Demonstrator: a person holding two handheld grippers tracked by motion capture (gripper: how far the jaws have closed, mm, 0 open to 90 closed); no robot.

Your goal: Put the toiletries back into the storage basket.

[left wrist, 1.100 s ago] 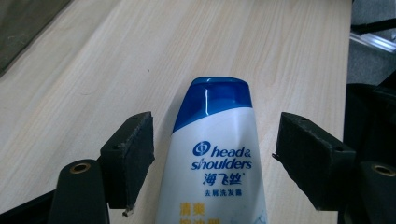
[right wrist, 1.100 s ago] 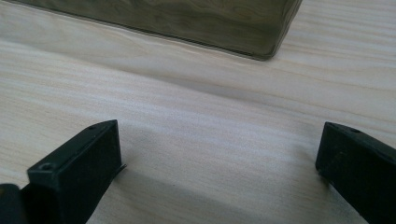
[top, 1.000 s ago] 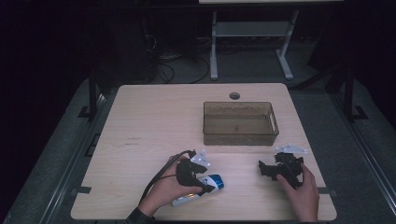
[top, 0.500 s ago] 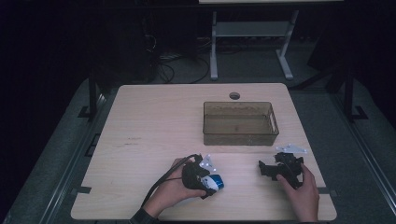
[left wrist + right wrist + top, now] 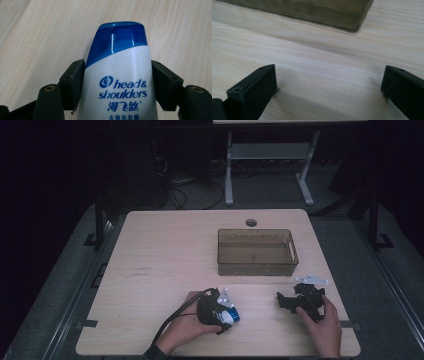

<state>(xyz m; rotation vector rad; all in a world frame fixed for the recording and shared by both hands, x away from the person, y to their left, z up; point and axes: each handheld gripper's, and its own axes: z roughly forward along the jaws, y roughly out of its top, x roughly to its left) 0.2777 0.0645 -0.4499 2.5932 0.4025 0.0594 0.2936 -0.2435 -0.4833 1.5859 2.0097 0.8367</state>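
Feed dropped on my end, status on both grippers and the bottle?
Left gripper shut on shampoo bottle, low over table. Right gripper open, empty, facing bin. Nothing in the way.

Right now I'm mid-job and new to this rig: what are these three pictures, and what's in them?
There is no robot arm. A person sits at a wooden table and holds a hand-held gripper in each hand.

The high view comes from a fixed camera above, looking down. The left gripper is at lower left, the right gripper at lower right. A clear brown bin sits on the table beyond them.

The other two pictures come from cameras riding on the grippers, looking along their black fingers.

In the left gripper view, the fingers are closed on a white shampoo bottle with a blue cap.

In the right gripper view, the fingers stand wide apart over bare wood, holding nothing, with the bin's corner ahead.
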